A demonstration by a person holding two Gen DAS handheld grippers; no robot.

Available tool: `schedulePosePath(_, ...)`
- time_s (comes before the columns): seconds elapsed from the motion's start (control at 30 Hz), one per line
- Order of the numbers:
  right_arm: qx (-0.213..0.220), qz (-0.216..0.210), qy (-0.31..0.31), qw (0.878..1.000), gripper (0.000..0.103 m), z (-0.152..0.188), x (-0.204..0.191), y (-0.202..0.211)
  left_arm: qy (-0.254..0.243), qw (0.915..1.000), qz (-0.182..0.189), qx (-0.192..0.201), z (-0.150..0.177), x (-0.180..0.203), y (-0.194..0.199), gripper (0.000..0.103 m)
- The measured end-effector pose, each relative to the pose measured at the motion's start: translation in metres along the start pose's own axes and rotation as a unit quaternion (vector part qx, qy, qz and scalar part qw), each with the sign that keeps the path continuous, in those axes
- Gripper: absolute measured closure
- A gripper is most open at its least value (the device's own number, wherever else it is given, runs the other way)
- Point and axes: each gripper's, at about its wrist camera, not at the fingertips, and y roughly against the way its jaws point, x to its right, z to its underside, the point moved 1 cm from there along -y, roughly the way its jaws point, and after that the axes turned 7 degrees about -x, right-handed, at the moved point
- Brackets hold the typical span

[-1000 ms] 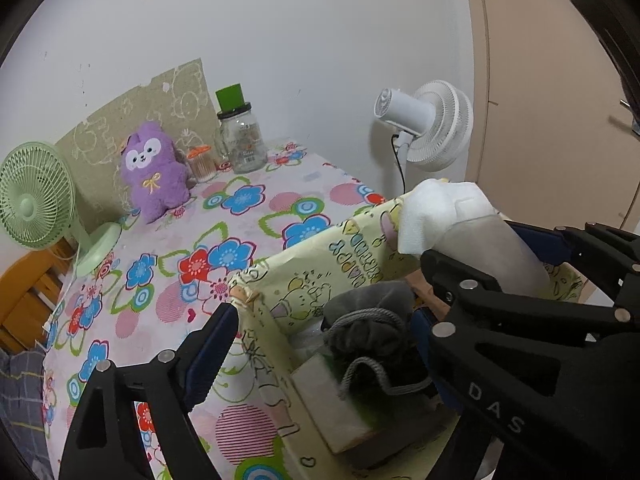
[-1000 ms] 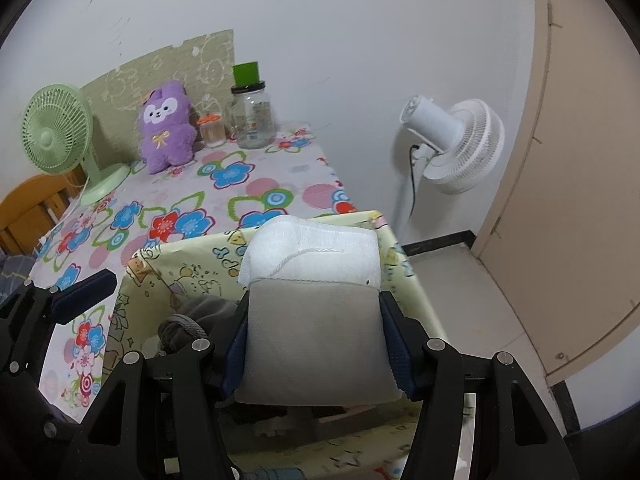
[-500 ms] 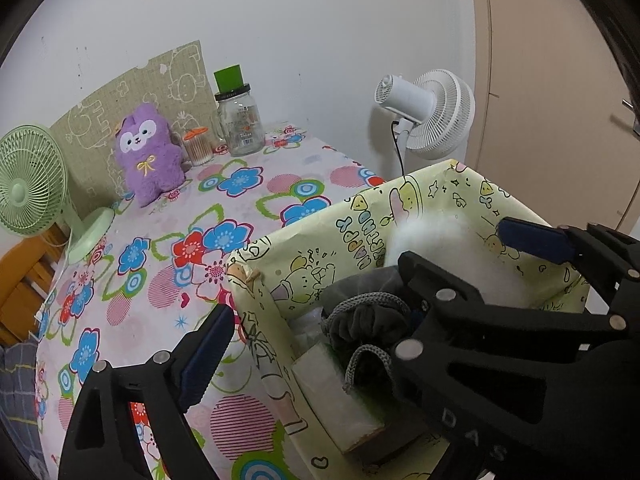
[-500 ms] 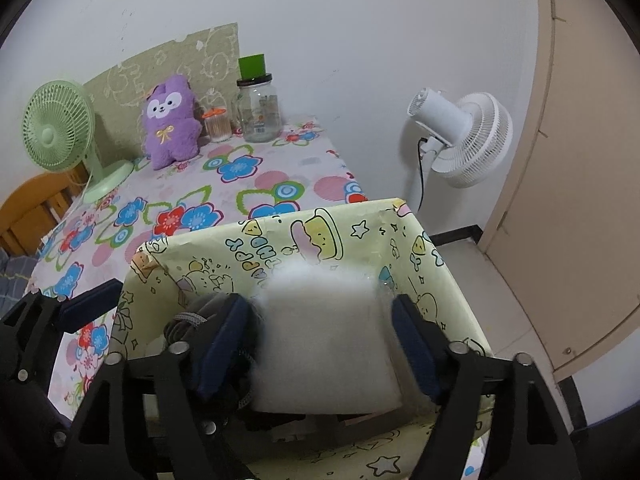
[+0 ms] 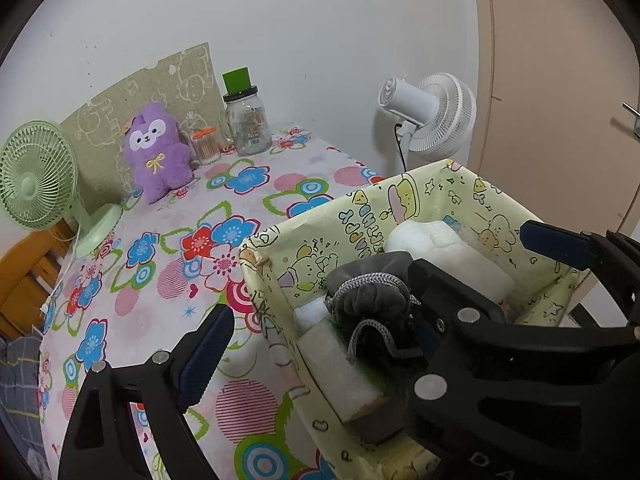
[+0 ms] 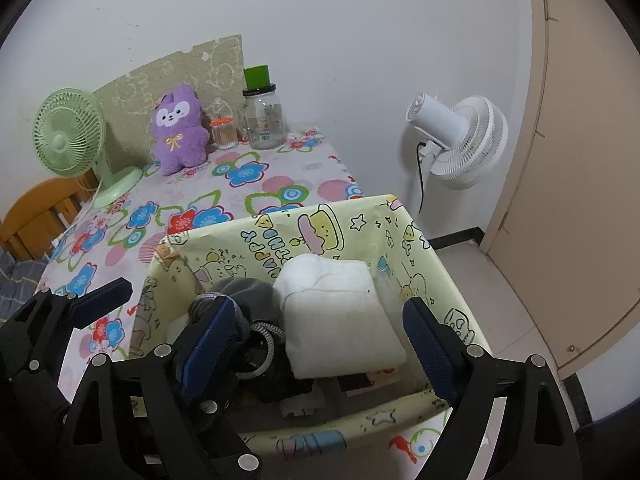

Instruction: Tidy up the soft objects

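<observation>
Jaws of the right gripper [image 6: 316, 320] are opening, their pads clear on either side of the white pad [image 6: 340, 316], which lies inside the yellow cartoon-print box [image 6: 320, 228] beside a grey drawstring pouch [image 6: 248, 296]. Over at the box's left wall, the left gripper [image 5: 312, 320] hangs with its jaws wide and nothing gripped (only one blue pad shows clearly). On the flowered desk [image 5: 160, 272], a purple plush toy [image 5: 158, 152] sits well apart from the box.
</observation>
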Motion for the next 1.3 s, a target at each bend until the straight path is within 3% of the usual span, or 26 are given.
schedulePosePath(0.6, 0.016, -0.010, 0.011, 1.000, 0.015, 0.015, -0.026, 0.028, 0.011, 0.9998, -0.014, 0.006, 0.020, -0.021, 0.027, 0.010)
schedulePosePath(1.3, 0.041, -0.018, 0.044, 0.998, 0.015, 0.029, -0.075, 0.055, 0.060, 0.9977, -0.019, 0.025, 0.053, -0.070, 0.054, 0.010)
